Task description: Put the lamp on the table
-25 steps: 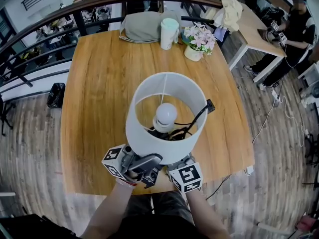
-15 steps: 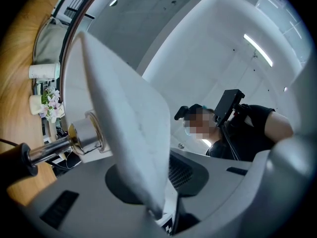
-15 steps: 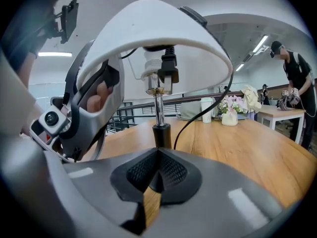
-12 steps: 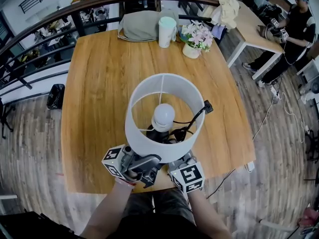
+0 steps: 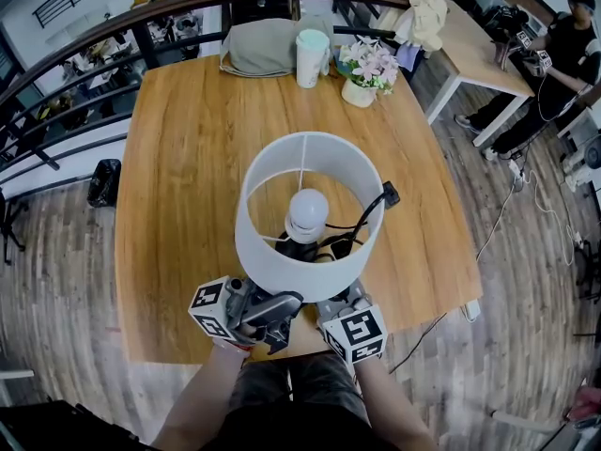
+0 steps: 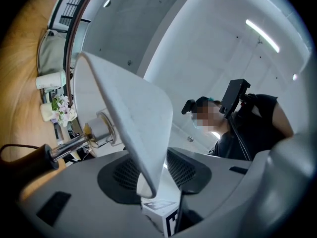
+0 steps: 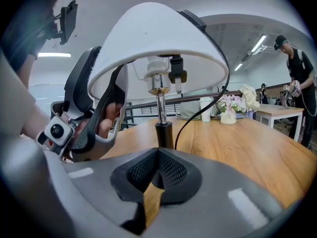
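— At the table's near edge, starting on the left: what's the left gripper doing?
— Its jaws are pinched on the rim of the lamp's white shade. The shade wall runs down between the two pads.
— And the lamp itself?
— It's upright over the table's near half, about midway across, with the bulb showing through the open top. I'd say the carrying is nearly done, since it's above the wood and not off the side. What's left is to set it down, if it isn't down already, and let go with both grippers.
— You can't tell whether it's standing?
— No. From above the shade covers the base, and in the right gripper view the foot drops behind the jaws.
— The right gripper, then?
— Its jaws are drawn close together at the bottom of the black stem, so I take it to be holding the lamp low down. There's a wood-coloured sliver in the slit between them. Whether that's base or tabletop, I can't say.
— Further right?
— The black cable loops out over the shade's rim, with its plug above the table's right half. Its other end is hidden inside the shade. Beyond the table's far right corner stands a person, too small to make out.
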### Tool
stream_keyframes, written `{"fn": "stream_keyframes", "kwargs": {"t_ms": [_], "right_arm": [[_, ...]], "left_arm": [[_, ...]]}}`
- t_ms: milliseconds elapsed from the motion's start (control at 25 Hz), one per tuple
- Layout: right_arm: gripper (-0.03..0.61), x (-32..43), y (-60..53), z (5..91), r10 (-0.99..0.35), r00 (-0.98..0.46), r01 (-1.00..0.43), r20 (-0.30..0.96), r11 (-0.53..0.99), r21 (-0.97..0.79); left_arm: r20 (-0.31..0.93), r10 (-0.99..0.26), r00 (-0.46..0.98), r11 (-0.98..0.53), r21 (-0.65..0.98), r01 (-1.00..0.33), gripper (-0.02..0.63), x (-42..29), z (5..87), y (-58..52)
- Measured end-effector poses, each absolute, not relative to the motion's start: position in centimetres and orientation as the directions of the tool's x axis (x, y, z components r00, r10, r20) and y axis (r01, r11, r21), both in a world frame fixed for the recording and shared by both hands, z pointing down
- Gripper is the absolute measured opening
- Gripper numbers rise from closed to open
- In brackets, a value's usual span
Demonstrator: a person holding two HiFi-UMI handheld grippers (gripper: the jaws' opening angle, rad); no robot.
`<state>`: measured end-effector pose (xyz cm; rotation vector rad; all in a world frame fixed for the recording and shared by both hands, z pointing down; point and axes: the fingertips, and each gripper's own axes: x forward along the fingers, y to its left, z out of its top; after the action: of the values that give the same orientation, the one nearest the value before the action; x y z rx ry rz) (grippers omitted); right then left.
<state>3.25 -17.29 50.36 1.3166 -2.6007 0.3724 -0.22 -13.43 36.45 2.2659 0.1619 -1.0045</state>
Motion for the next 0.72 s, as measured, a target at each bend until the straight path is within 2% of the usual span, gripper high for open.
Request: {"fn": "stream_keyframes", "kwargs": {"t_ms": [720], "right_arm": [[0.008, 2.6, -16.5, 50.4, -0.763, -0.579, -0.813, 0.287, 0.564, -0.142]], "left_arm": [[-0.485, -0.189, 0.854, -0.782, 0.600, 0.167, 0.132, 0.1, 41.8, -12.3]]}}
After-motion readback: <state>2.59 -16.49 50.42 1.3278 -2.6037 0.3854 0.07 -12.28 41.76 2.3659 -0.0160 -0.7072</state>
